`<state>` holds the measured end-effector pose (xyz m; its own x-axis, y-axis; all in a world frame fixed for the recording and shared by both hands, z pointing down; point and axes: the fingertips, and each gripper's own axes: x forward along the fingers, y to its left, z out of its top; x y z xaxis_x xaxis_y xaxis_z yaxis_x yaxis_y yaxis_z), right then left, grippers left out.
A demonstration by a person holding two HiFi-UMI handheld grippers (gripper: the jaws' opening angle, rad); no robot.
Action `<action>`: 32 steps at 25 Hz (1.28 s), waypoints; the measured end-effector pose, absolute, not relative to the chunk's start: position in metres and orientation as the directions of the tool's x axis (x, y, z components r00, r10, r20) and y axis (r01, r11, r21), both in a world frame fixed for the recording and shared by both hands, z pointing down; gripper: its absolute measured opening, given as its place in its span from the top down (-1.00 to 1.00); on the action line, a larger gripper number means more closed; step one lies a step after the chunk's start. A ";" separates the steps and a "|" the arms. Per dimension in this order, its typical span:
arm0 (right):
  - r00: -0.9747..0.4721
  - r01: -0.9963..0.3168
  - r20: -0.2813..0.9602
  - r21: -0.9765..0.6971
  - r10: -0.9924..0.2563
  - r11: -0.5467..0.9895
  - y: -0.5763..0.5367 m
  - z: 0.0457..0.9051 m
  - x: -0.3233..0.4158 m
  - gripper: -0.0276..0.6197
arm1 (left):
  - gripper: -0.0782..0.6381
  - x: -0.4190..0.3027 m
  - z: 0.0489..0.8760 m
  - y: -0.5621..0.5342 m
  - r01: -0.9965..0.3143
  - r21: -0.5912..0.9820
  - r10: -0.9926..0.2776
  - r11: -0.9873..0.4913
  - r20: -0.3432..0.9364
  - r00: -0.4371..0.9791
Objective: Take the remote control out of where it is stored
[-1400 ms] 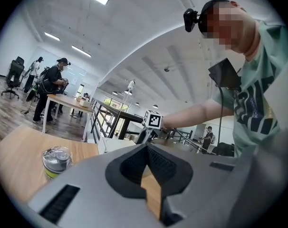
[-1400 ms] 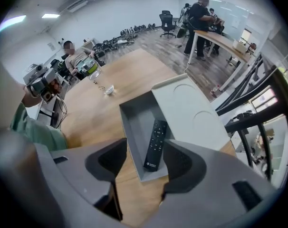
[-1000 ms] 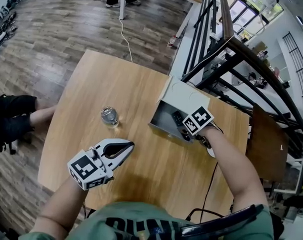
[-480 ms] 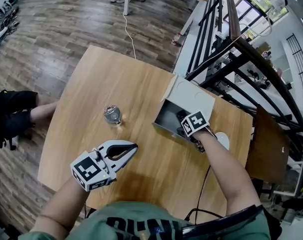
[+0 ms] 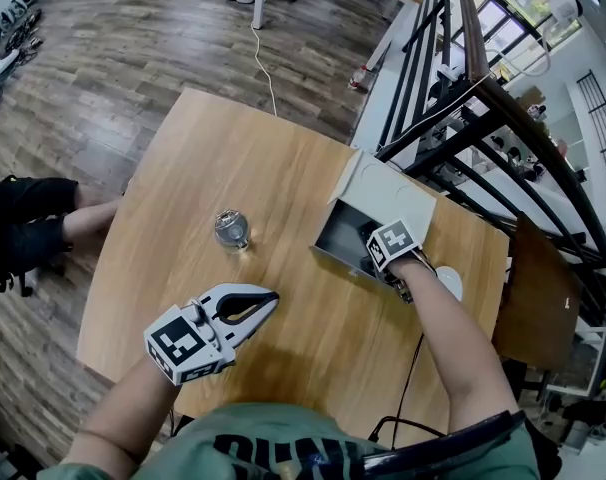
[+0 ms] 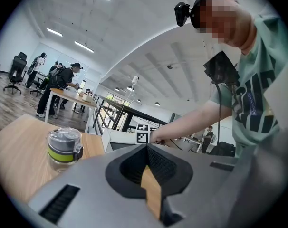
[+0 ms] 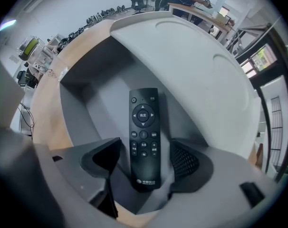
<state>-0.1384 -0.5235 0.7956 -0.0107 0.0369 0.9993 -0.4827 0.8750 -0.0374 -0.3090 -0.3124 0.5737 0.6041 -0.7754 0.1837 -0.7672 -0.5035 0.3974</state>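
The right gripper (image 7: 146, 148) is reaching down into the open grey box (image 5: 335, 240) right of centre in the head view. Its jaws have just been opening and are standing wide. The remote control (image 7: 144, 132) is lying flat on the box floor, its long axis running up and down the right gripper view. Its lower end is sitting between the two pads, which are flanking its narrow width without pressing on it. This gripper is much the nearer. The left gripper (image 5: 265, 298) is hovering closed and empty over the worktop (image 5: 183, 158) at lower left, well apart from the box. I am counting one remote, one box, one lidded jar (image 5: 231, 228), two grippers.
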 end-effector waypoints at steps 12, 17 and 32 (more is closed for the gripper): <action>0.009 -0.410 1.000 -0.014 0.019 0.912 -0.519 0.794 -0.140 0.34 | 0.80 -0.310 0.574 -0.306 -0.768 0.398 -0.778 -0.502 0.179 0.602; -0.020 -0.361 1.000 -0.016 0.009 0.932 -0.514 0.787 -0.149 0.34 | 0.80 -0.314 0.570 -0.304 -0.770 0.399 -0.781 -0.498 0.180 0.598; -0.207 -0.386 0.975 -0.009 -0.076 0.923 -0.495 0.695 -0.188 0.34 | 0.81 -0.359 0.531 -0.260 -0.799 0.371 -0.824 -0.473 0.137 0.550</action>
